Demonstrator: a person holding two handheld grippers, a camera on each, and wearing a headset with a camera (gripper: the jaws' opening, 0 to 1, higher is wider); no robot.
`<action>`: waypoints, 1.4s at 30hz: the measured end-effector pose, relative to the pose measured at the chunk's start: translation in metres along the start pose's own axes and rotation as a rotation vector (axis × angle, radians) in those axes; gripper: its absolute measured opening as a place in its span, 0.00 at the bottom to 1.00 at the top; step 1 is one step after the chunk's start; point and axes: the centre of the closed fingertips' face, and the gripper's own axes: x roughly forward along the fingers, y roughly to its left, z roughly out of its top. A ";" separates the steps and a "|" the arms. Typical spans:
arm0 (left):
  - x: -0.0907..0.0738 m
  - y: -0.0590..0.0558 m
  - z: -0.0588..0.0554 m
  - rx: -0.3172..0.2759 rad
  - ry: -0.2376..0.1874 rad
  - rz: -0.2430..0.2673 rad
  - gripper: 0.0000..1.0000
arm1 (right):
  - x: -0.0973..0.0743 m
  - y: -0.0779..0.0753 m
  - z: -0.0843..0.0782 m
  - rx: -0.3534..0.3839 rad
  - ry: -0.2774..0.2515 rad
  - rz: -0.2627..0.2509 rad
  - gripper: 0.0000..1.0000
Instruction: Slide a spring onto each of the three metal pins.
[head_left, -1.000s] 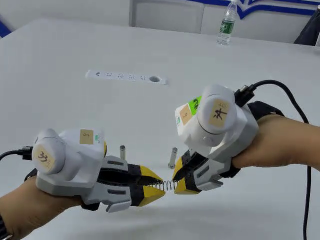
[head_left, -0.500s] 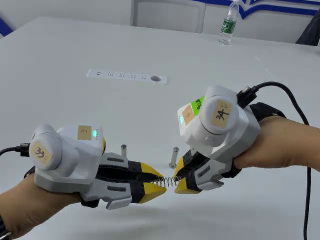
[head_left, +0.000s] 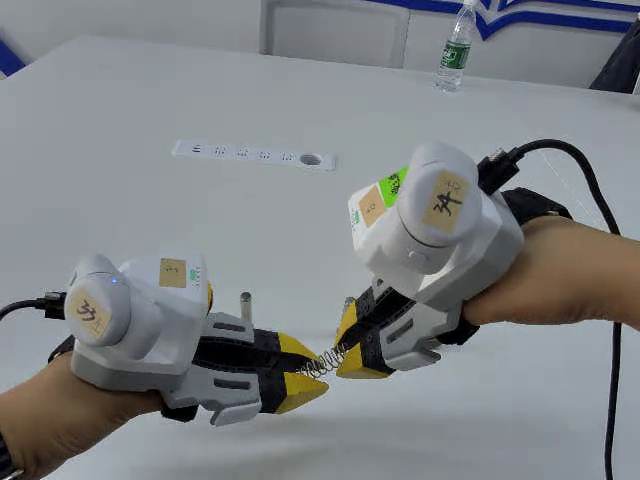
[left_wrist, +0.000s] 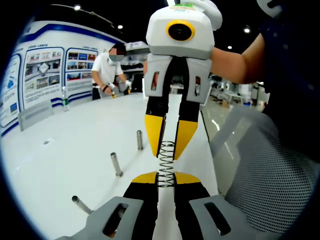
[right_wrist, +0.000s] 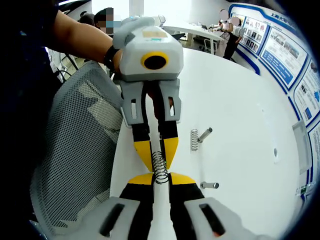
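Above the surface (head_left: 150, 220), spring (head_left: 322, 362) clenched jointly by left claw (head_left: 312, 375) and right claw (head_left: 345, 358). Handover judged in hand; one release, then pin (head_left: 246, 300) alignment, required.

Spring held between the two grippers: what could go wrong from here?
The spring is pinched at its ends by the left gripper and the right gripper, off the table. If either grip slips, it could flick away. Pulling the grippers apart might overstretch it. A pin stands just beyond the left gripper and could be knocked over.
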 end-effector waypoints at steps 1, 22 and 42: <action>0.000 0.000 0.000 -0.001 0.000 0.002 0.11 | 0.000 0.000 0.002 0.002 -0.004 0.003 0.12; 0.002 -0.001 0.000 -0.012 -0.012 0.000 0.11 | 0.000 0.005 0.030 -0.032 -0.037 0.004 0.12; -0.018 0.010 -0.009 -0.039 -0.022 0.067 0.28 | -0.011 -0.013 0.015 -0.004 -0.006 -0.036 0.12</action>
